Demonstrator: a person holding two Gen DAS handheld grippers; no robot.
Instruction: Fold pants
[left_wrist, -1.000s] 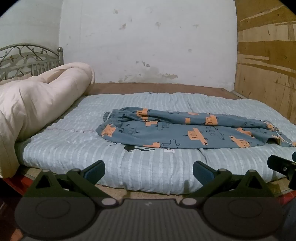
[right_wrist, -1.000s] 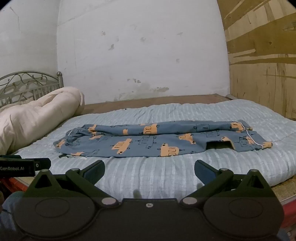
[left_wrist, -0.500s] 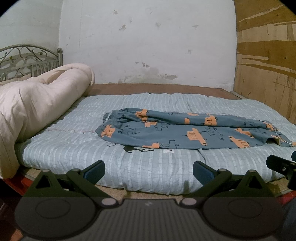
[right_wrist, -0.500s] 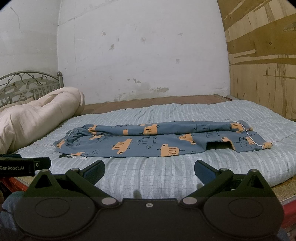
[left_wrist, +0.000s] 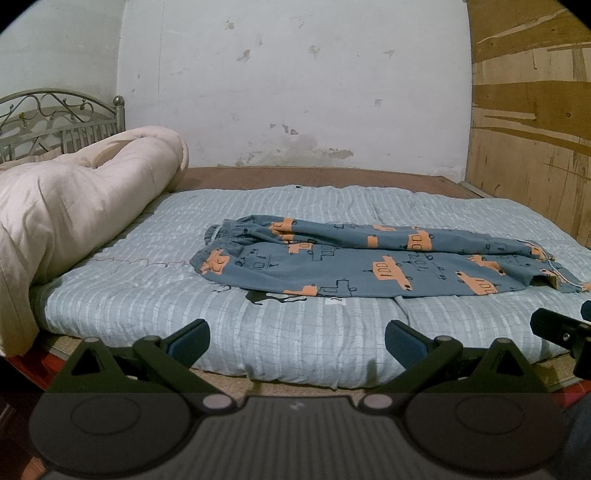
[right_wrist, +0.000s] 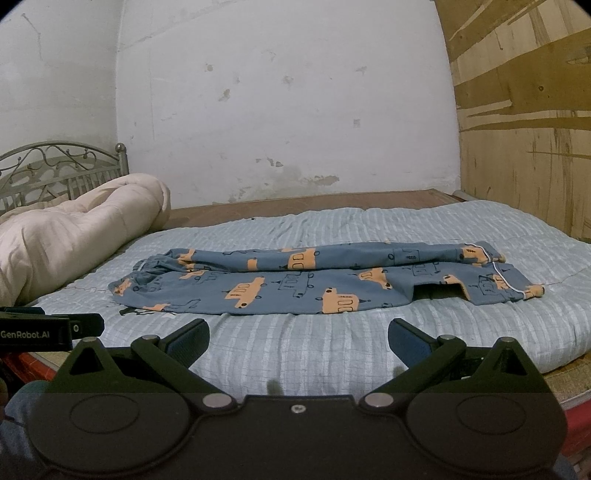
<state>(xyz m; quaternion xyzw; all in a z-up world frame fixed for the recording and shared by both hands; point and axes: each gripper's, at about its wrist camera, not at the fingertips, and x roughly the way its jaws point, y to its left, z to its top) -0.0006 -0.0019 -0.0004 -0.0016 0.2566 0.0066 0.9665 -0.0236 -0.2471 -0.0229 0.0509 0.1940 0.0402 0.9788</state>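
Blue pants (left_wrist: 369, 262) printed with orange cars lie lengthwise across the light-blue quilt (left_wrist: 147, 295), one leg folded over the other, waistband at the left, cuffs at the right. The same pants (right_wrist: 314, 284) fill the middle of the right wrist view. My left gripper (left_wrist: 297, 341) hovers open at the bed's near edge, short of the pants and holding nothing. My right gripper (right_wrist: 298, 341) is open too, also over the near edge and empty. Each gripper shows at the edge of the other's view.
A rolled cream duvet (left_wrist: 74, 206) lies along the left side by a metal headboard (left_wrist: 62, 122). A white wall stands behind the bed and a plywood panel (left_wrist: 532, 129) to the right. Bare wooden bed base (right_wrist: 314, 203) shows at the far side.
Both views have crept slightly; the pants and grippers stand as before.
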